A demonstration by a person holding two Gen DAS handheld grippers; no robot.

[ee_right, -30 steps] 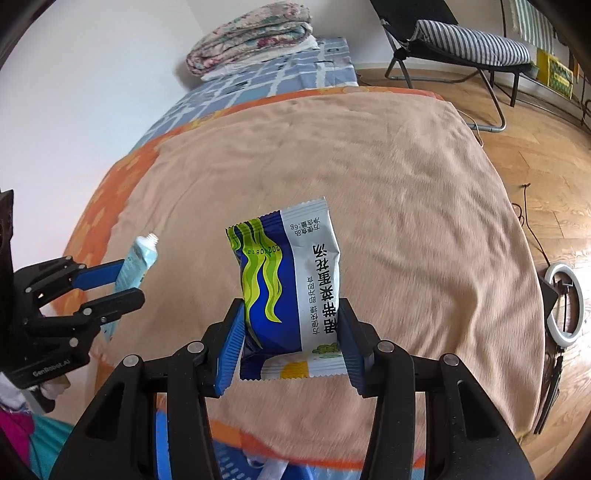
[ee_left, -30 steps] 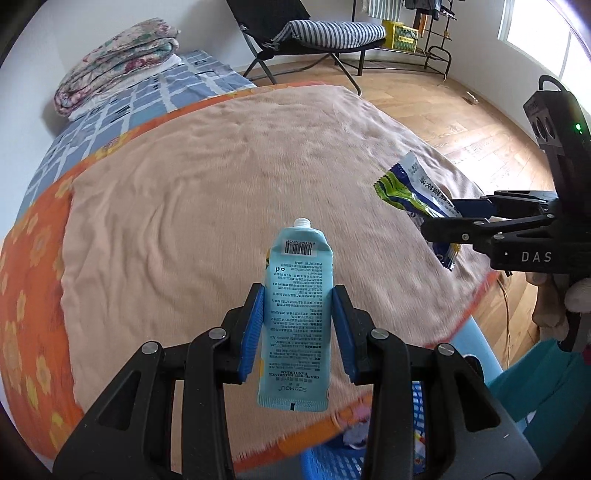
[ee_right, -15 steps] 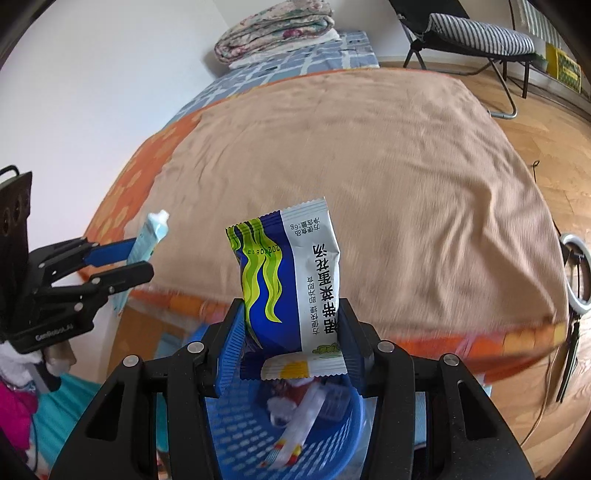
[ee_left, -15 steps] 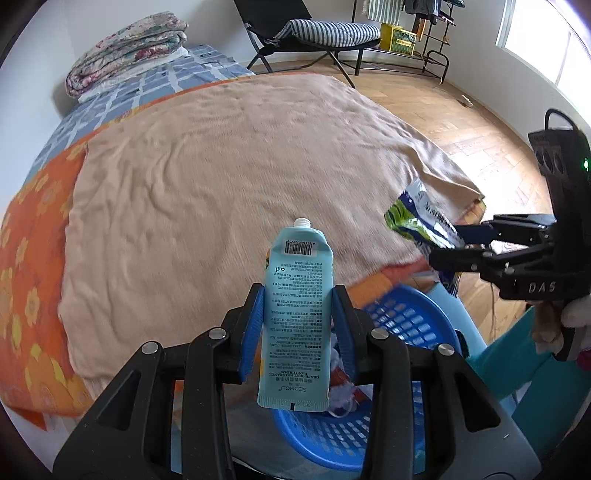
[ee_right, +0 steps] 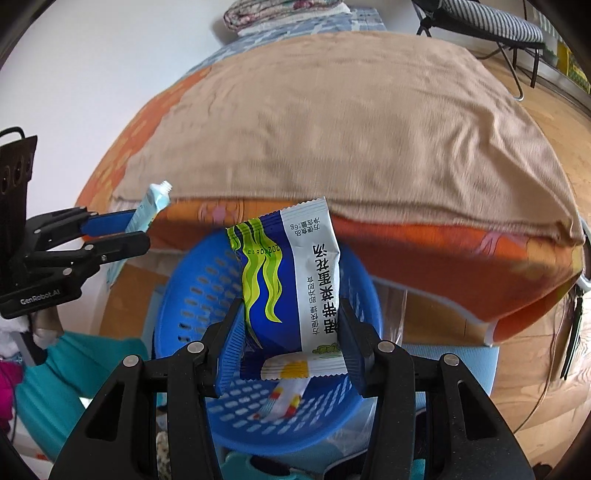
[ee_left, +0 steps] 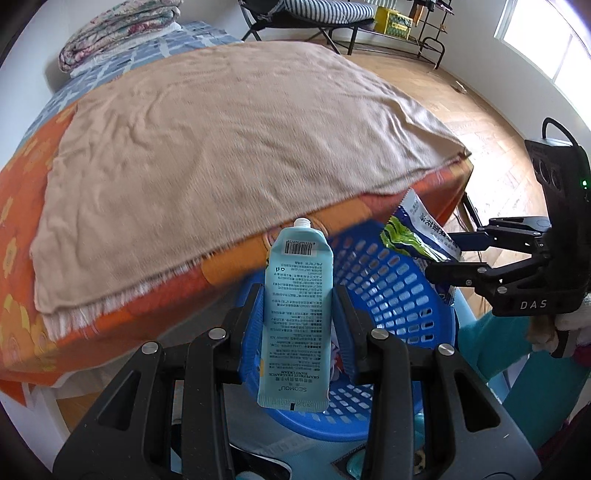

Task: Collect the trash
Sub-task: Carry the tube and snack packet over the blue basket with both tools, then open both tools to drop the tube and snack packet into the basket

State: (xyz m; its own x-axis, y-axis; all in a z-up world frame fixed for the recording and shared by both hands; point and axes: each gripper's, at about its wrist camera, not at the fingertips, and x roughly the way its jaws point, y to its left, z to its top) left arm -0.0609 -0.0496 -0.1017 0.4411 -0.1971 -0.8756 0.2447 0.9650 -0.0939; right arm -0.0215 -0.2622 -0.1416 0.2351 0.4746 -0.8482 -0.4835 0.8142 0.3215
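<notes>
My left gripper [ee_left: 298, 321] is shut on a light blue hand cream tube [ee_left: 297, 314], cap end pointing away from me. My right gripper [ee_right: 291, 328] is shut on a blue, white and green snack packet [ee_right: 288, 280]. Both hang over a blue perforated plastic basket [ee_left: 391, 295] [ee_right: 192, 302] that stands just off the near edge of the bed. A white and red wrapper [ee_right: 284, 398] lies in the basket's bottom. From the left wrist view the right gripper [ee_left: 443, 258] with its packet [ee_left: 413, 229] is over the basket's right rim; the right wrist view shows the left gripper [ee_right: 136, 232] with the tube [ee_right: 153, 206] to the basket's left.
The bed [ee_left: 229, 122] carries a tan blanket over an orange flowered sheet, with folded quilts [ee_left: 118, 29] at its head. A striped folding chair [ee_left: 317, 11] stands on the wooden floor beyond. Teal sleeves [ee_right: 74, 362] and a pale blue stool under the basket crowd the near side.
Both grippers have drawn back from over the blanket and come down, so the blue basket now lies beneath them. Each keeps hold of its item as before.
</notes>
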